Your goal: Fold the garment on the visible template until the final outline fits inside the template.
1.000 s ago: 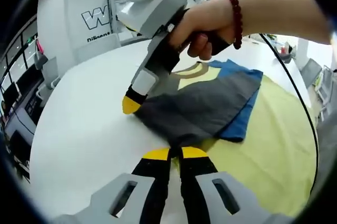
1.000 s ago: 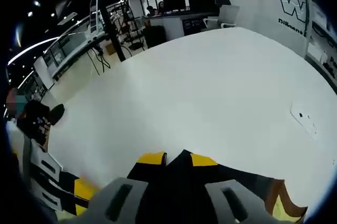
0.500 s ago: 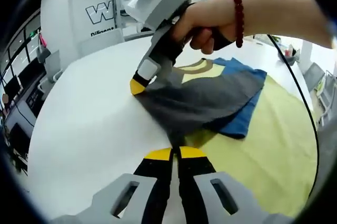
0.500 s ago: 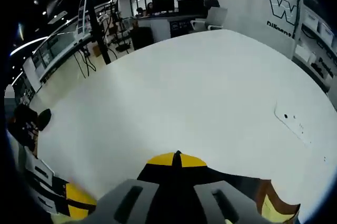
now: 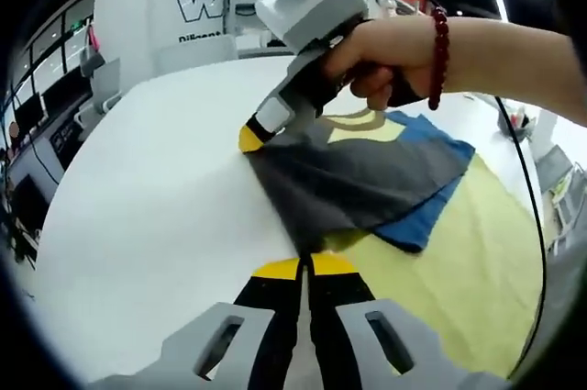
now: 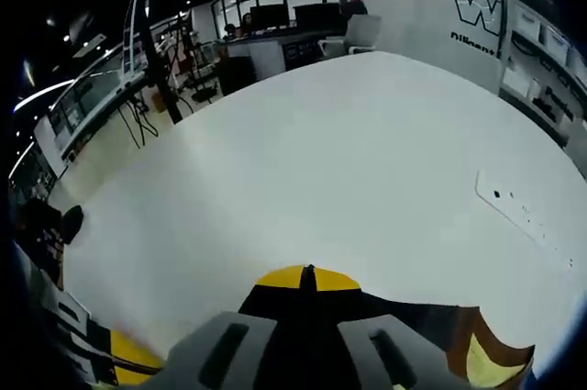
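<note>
The garment (image 5: 367,179) is grey with blue panels and a yellow, brown-trimmed neck. It lies partly folded on the yellow-green template (image 5: 459,289). My left gripper (image 5: 307,266) is shut on the near grey corner. A hand (image 5: 394,50) holds my right gripper (image 5: 249,138), shut on the far grey corner, so the grey edge stretches between both. In the right gripper view my right gripper (image 6: 307,277) is shut with dark garment (image 6: 413,321) under its jaws, and my left gripper (image 6: 119,349) shows at the lower left.
The white table (image 5: 147,206) spreads wide to the left of the template. A flat white panel (image 6: 523,216) sits in the table (image 6: 348,151). A black cable (image 5: 532,197) trails from the right gripper over the template. Desks and chairs stand beyond the table.
My right gripper's jaws closed on the grey corner. Both grippers then lifted the grey edge, which now hangs taut between them.
</note>
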Available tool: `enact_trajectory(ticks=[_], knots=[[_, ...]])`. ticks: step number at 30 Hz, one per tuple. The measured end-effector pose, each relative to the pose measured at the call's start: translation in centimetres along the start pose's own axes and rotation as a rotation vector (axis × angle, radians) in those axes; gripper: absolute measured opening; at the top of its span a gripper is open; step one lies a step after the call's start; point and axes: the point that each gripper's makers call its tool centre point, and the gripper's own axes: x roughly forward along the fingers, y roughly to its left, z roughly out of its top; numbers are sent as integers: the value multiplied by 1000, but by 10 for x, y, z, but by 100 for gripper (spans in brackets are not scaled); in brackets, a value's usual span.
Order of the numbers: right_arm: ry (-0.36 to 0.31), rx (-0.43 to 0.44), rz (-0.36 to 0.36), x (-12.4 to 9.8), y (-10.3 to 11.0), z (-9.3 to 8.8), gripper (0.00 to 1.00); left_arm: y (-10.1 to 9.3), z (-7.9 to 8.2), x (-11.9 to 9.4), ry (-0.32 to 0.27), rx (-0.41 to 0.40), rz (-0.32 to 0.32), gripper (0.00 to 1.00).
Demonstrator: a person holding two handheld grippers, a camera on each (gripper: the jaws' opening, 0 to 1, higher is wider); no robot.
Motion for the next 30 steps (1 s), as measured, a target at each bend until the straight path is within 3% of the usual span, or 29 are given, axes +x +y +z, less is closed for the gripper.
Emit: enact_trajectory(ticks=[17,23,24,25,30], knots=[[-27,-9,6,2,4,2,0,4,1,-3,22,17,16,3],[-134,50,-28,-21,5,11,26,4,-3,-3,41,-4,10,10],[-193,70,-42,-31,5,22,30,5,-7,-2,55,-86,23,13],[-258,101,-34,-45,9,36,34,9,-6,-2,43,-63,41,16],[-304,110,-24,-64,15,49,60,9,5,-3,-5,0,56,37]])
